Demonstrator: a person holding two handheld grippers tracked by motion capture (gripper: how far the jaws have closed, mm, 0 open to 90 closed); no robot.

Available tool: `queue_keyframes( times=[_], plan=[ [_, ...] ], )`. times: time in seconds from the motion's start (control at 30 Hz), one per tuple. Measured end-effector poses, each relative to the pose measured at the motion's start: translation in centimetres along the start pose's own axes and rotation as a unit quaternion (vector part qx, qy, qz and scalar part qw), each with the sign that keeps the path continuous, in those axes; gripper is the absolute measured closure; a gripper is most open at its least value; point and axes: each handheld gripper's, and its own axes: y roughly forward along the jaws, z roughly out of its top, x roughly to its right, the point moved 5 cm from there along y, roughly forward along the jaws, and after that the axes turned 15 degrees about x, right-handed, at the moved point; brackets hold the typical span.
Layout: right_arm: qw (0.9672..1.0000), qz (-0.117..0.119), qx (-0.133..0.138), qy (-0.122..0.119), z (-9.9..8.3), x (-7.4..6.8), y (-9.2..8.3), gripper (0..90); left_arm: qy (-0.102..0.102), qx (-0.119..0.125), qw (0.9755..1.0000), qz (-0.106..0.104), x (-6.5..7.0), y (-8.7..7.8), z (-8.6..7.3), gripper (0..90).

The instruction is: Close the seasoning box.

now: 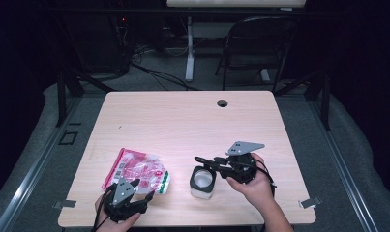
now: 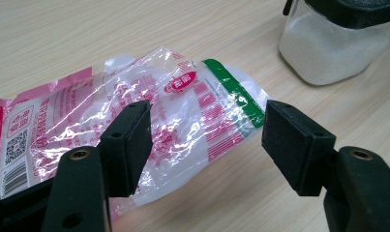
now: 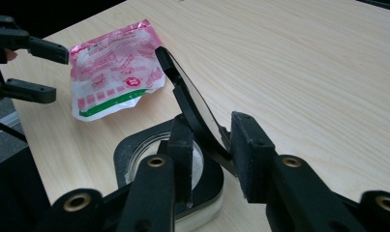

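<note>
Left claw released over crinkly clear-and-pink plastic bag; right claw released around jar's hinged black lid.

- high view looks forward and down from above the person's side, far off, over the whole table.
- each gripper view sits low and close.
- all share the plastic bag and jar.

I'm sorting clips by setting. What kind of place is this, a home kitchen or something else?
Probably a lab or recording workspace, not a kitchen: a bare wooden table with a cable hole, cables trailing over the grey floor behind, a folding chair, and dark surroundings.
</note>
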Motion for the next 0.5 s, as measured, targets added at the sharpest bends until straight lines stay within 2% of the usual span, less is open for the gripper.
queue_keyframes(
  times=[0.27, 0.5],
  plan=[
    [0.9999, 0.012, -0.002, -0.009, -0.4, -1.0, 0.1, 62.1, -0.001, 0.004, 1.0, 0.001, -0.2, 0.2, 0.2, 34.9],
    [0.9986, 0.028, -0.021, -0.039, -1.1, -2.2, 0.6, 51.9, -0.004, 0.007, 1.0, 0.003, -0.6, 0.3, 0.4, 34.9]
  ],
)
